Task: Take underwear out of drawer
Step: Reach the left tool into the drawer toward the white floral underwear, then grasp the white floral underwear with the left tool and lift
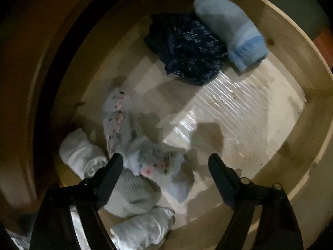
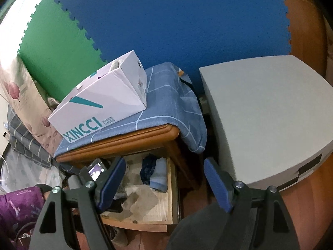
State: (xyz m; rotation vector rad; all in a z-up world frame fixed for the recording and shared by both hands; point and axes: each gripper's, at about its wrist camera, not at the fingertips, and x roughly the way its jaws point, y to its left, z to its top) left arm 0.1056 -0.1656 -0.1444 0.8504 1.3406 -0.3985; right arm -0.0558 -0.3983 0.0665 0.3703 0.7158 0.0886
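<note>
- Rolled white bundles [image 1: 143,227] lie nearest, at drawer's front-left corner, under the left gripper [image 1: 165,163], jaws spread wide, nothing betw. them.
- Floral underwear [image 1: 133,145] sprawls just beyond, its pink-flowered edge beside the left fingertip [image 1: 115,164].
- Drawer [image 1: 308,145] floor bare at centre; dark blue garment [image 1: 187,48] touching a pale blue roll [image 1: 231,31] at far end.
- Right gripper [image 2: 164,166] hangs released above the open drawer, w/ shoe box [image 2: 97,104] on blue cloth [image 2: 166,104] behind.
</note>
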